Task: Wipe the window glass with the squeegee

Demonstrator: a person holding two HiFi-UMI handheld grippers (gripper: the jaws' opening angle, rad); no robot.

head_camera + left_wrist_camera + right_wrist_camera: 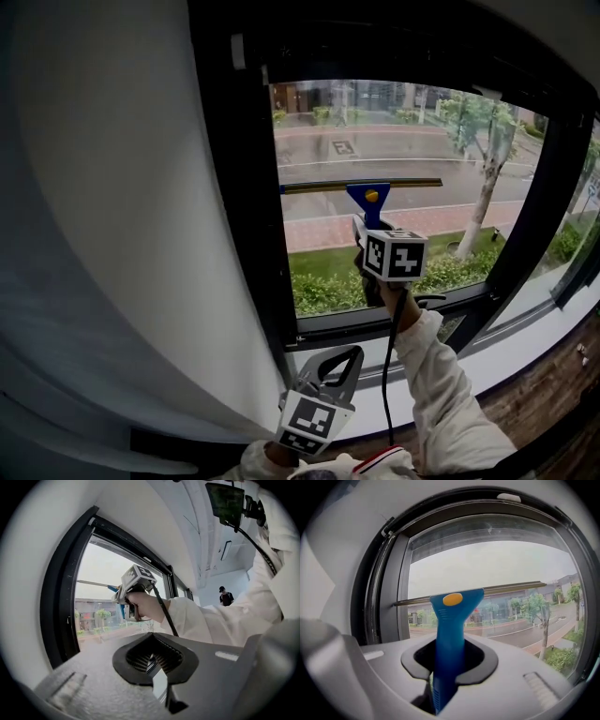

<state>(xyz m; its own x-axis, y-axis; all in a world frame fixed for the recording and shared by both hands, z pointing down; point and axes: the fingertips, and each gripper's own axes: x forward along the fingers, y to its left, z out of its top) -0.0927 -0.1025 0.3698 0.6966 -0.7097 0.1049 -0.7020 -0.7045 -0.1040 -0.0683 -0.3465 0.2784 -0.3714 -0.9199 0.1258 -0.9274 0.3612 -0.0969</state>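
Observation:
The squeegee (369, 199) has a blue handle with a yellow dot and a long horizontal blade (360, 185) lying against the window glass (412, 141) about mid-height. My right gripper (373, 232) is shut on the handle from below. In the right gripper view the handle (450, 634) rises from between the jaws, and the blade (506, 588) spans the pane (497, 559). My left gripper (341, 362) hangs low by the sill, shut on nothing. The left gripper view shows its jaws (152, 660) together, with the right gripper's cube (138, 577) and the hand beyond.
A white curtain (112, 234) covers the left side beside the black window frame (239, 187). A pale sill (525, 342) runs below the glass. A black cable (388, 356) hangs from the right gripper. A person (226, 596) stands far back in the room.

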